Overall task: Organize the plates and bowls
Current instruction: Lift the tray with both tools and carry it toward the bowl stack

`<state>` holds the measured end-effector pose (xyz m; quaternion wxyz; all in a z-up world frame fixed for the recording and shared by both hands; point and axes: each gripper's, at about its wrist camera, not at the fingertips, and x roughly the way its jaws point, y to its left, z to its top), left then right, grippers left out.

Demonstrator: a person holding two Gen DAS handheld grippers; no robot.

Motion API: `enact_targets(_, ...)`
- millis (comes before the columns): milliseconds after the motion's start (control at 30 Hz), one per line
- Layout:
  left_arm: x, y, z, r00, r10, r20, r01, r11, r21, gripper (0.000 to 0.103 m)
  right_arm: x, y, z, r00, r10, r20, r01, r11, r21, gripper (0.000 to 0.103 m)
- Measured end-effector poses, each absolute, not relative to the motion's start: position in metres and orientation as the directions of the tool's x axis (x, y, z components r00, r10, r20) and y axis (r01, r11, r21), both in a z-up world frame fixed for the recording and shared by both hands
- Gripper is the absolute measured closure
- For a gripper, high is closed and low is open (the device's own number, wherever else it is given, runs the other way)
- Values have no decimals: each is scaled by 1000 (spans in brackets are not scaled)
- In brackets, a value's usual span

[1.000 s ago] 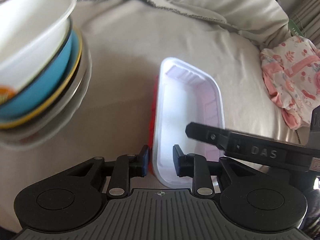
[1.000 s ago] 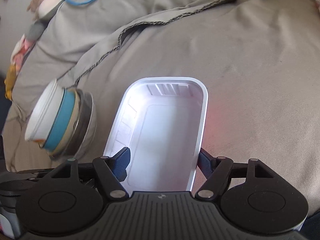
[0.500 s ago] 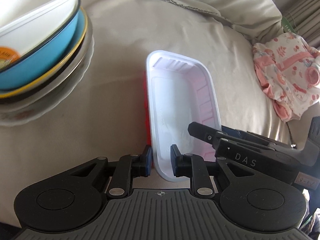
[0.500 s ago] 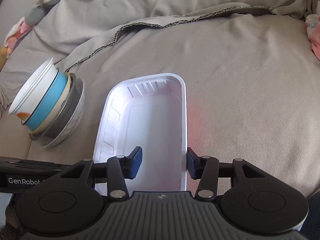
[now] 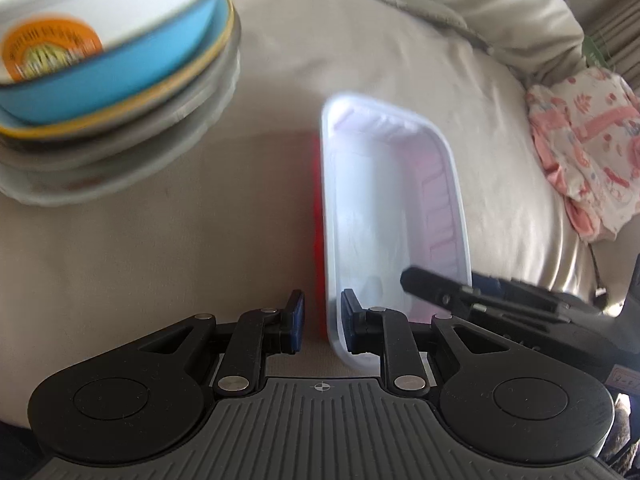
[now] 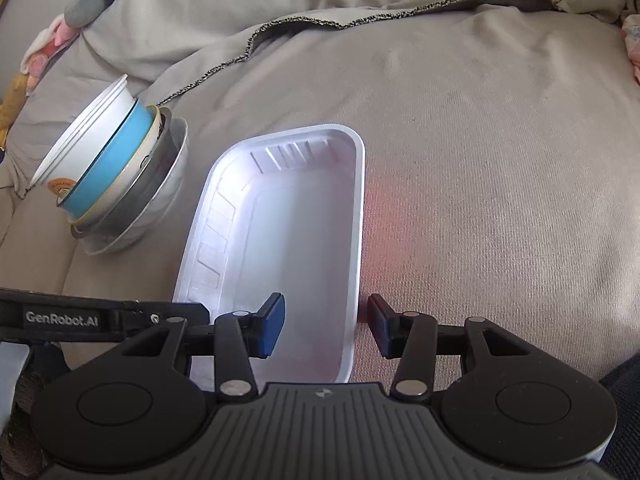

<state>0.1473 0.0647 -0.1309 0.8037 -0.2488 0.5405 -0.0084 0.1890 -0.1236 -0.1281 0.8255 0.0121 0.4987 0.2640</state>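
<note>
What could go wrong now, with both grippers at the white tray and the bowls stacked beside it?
1. The bowl stack leans on soft bedding; a nudge may topple it.
2. The white tray looks thin; the left gripper and right gripper each straddle one side wall near the same end, so lifting may bend it.

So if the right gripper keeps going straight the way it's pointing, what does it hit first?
Probably the white tray: the right gripper straddles its right wall, so the tray comes first, then the beige cushion. Depth is unclear.
</note>
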Motion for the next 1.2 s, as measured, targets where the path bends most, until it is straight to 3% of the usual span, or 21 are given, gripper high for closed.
enact_targets(433,144,59,-135,419,-283,-863,-262,872,-413,84,179,-132,-131,357,493,-794,-430,841,329,56)
enact_targets(633,168,66,-126,456,-213,-864,-282,886,-367,84,193,-138,-125,396,476,-785,-396,860,321,58)
enact_targets(800,179,64,-135,465,-208,-860,-280,887,-366,84,210,-134,-126,379,487,-787,-381,857,347,71)
enact_targets(1067,172,63,-131,496,-210,-842,-282,878,-386,83,202,-125,-126,368,476,-799,-388,859,333,74)
enact_targets(1200,161,65,-93,580,-220,-784,-235,877,-419,83,190,-124,-89,435,474,-765,-420,859,293,74)
